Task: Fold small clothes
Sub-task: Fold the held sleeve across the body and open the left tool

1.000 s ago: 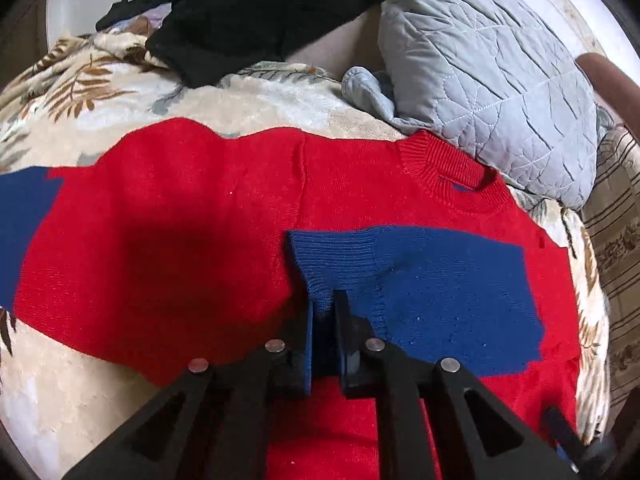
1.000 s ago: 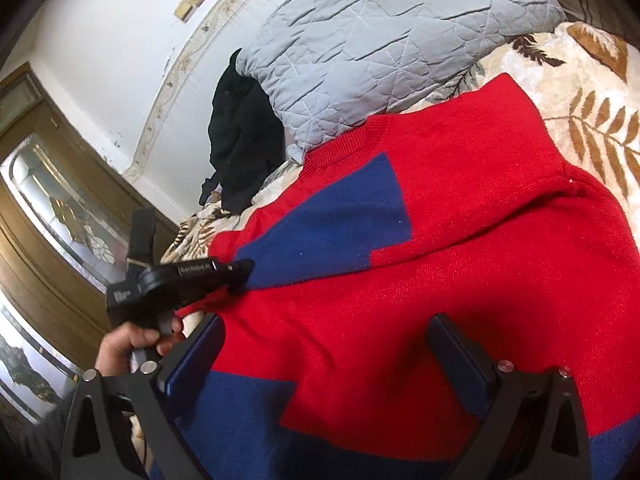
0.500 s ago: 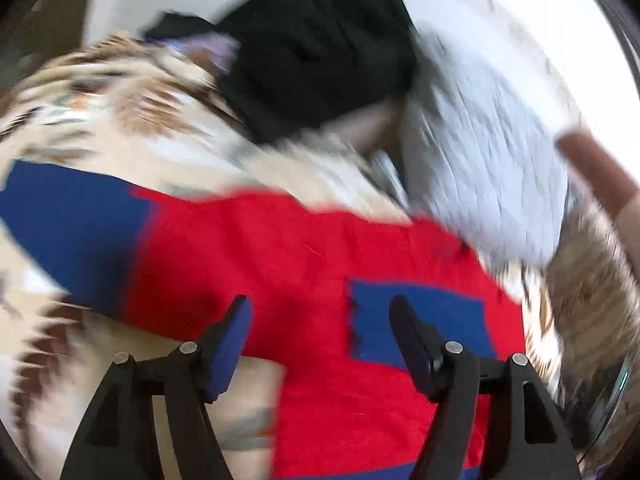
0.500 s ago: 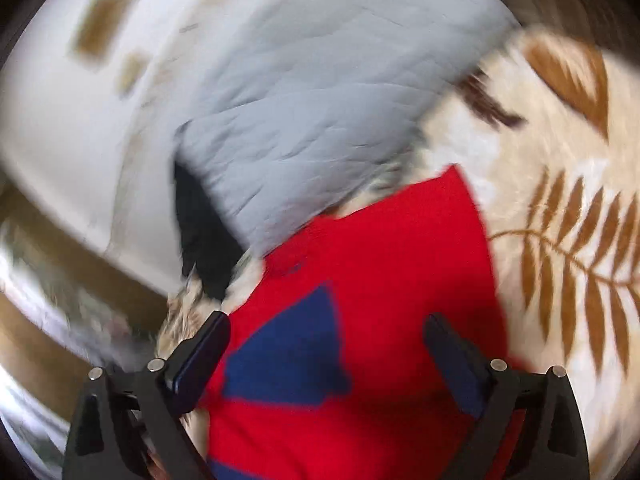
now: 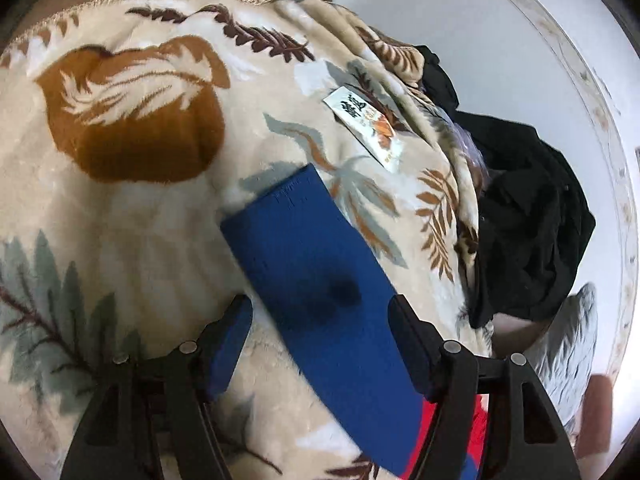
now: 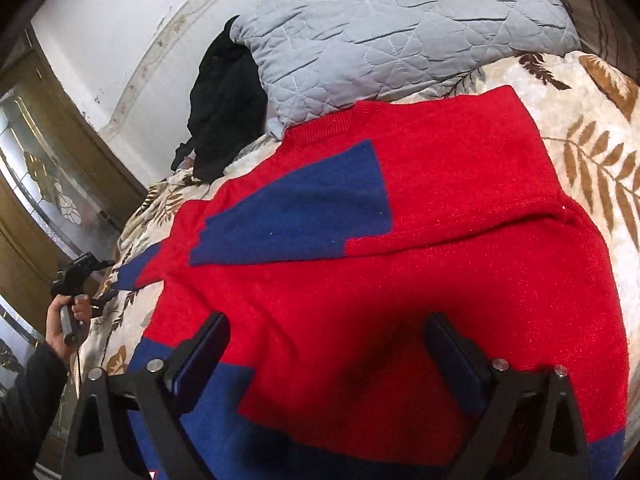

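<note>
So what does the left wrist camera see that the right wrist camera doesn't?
Only the left wrist view shows the white printed label sewn on the blanket, the big brown leaf motif, and the outstretched blue sleeve lying flat below the open left gripper.

Only the right wrist view shows the sweater's red body with one blue sleeve folded across it, the wooden door with patterned glass, and the person's hand holding the other gripper.

Both show the leaf-patterned blanket, the black garment and the grey quilted pillow.
</note>
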{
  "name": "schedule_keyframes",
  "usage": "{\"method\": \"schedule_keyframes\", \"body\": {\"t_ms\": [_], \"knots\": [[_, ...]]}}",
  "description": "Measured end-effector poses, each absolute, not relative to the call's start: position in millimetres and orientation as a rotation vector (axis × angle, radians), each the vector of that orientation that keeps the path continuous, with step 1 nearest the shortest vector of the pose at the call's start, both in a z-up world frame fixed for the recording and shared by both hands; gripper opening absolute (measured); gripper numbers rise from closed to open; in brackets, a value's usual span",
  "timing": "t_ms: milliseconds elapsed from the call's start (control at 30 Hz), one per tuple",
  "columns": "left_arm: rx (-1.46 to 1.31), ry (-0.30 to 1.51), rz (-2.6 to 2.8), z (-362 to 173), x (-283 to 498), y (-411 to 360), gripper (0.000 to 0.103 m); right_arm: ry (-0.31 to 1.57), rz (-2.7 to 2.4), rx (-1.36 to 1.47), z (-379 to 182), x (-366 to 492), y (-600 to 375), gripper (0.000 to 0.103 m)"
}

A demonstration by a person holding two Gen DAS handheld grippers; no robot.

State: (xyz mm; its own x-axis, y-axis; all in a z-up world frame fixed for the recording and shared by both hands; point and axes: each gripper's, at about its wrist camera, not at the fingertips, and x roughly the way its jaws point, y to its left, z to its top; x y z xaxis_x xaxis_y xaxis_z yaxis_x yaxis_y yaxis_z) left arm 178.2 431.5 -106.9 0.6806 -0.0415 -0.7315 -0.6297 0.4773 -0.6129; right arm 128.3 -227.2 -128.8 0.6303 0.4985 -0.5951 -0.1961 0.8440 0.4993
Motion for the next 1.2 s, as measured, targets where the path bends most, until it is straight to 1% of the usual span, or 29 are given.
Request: {"method": "schedule_keyframes", "body": {"t_ms": [33, 67, 100, 133, 167, 200, 267, 333, 367, 433, 500, 600, 633, 700, 733, 767, 800, 833, 867, 900, 967, 1133, 1200], "knots": [[-1.026, 0.760, 0.413, -107.1, 178.8, 433.3, 0.068, 0.795, 0.412, 0.414, -128.8, 127.3, -226.6, 0.099], [-1.021, 0.765, 0.429, -104.8, 180.6, 435.9, 0.049, 0.795, 0.413, 0.417, -128.9, 130.1, -225.4, 0.099], [-0.992, 0.787, 0.470, -103.6, 184.7, 438.1, 0.009, 0.793, 0.416, 0.422, -129.6, 129.7, -226.4, 0.099], [-0.976, 0.842, 0.508, -106.3, 190.4, 441.6, 0.005, 0.792, 0.417, 0.424, -130.0, 130.5, -225.8, 0.099], [-0.990, 0.850, 0.510, -110.5, 192.9, 447.3, 0.004, 0.789, 0.419, 0.427, -130.2, 129.9, -226.6, 0.099], [-0.970, 0.856, 0.530, -106.0, 194.3, 446.1, 0.004, 0.788, 0.421, 0.428, -130.5, 130.5, -226.8, 0.099], [-0.838, 0.830, 0.547, -81.2, 196.7, 428.9, 0.004, 0.785, 0.425, 0.435, -131.0, 130.1, -228.3, 0.099], [-0.634, 0.768, 0.504, -40.3, 201.6, 388.2, 0.004, 0.779, 0.429, 0.443, -131.5, 128.8, -229.4, 0.099], [-0.531, 0.718, 0.438, -10.9, 204.4, 352.3, 0.004, 0.773, 0.434, 0.450, -132.0, 128.4, -230.8, 0.099], [-0.437, 0.654, 0.336, 25.8, 206.3, 302.0, 0.004, 0.766, 0.439, 0.463, -132.4, 127.6, -231.8, 0.099], [-0.351, 0.593, 0.185, 64.5, 208.7, 230.4, 0.004, 0.758, 0.446, 0.476, -132.5, 126.8, -233.5, 0.099], [-0.291, 0.570, -0.049, 95.7, 214.1, 123.8, 0.004, 0.750, 0.454, 0.490, -132.1, 125.8, -235.6, 0.099], [-0.283, 0.571, -0.095, 99.2, 214.1, 99.6, 0.004, 0.747, 0.456, 0.494, -132.1, 125.6, -236.1, 0.099], [-0.253, 0.604, -0.244, 95.0, 219.0, 27.9, 0.005, 0.741, 0.462, 0.507, -131.8, 125.0, -237.9, 0.099], [-0.248, 0.621, -0.285, 90.2, 219.8, 10.7, 0.005, 0.739, 0.464, 0.511, -131.8, 125.2, -238.5, 0.099], [-0.241, 0.649, -0.338, 80.5, 223.7, -12.6, 0.007, 0.736, 0.467, 0.517, -131.5, 125.1, -239.4, 0.099], [-0.217, 0.712, -0.411, 63.2, 230.6, -37.0, 0.026, 0.730, 0.473, 0.523, -131.3, 124.5, -240.5, 0.099], [-0.189, 0.776, -0.455, 49.4, 233.6, -50.7, 0.039, 0.726, 0.478, 0.532, -131.2, 124.0, -241.9, 0.099], [-0.174, 0.861, -0.444, 24.9, 239.2, -57.8, 0.051, 0.722, 0.484, 0.542, -131.1, 123.7, -243.5, 0.099], [-0.186, 0.898, -0.417, 10.8, 241.1, -53.8, 0.051, 0.715, 0.492, 0.557, -130.9, 123.2, -245.7, 0.099], [-0.235, 0.945, -0.321, -18.4, 241.5, -21.8, 0.051, 0.702, 0.504, 0.582, -129.6, 121.6, -249.7, 0.099], [-0.317, 0.947, -0.087, -53.3, 221.0, 86.3, 0.051, 0.694, 0.488, 0.662, -119.0, 114.3, -266.8, 0.099], [-0.342, 0.943, -0.028, -64.8, 209.9, 116.5, 0.051, 0.682, 0.483, 0.726, -109.9, 117.1, -279.8, 0.099]]}}
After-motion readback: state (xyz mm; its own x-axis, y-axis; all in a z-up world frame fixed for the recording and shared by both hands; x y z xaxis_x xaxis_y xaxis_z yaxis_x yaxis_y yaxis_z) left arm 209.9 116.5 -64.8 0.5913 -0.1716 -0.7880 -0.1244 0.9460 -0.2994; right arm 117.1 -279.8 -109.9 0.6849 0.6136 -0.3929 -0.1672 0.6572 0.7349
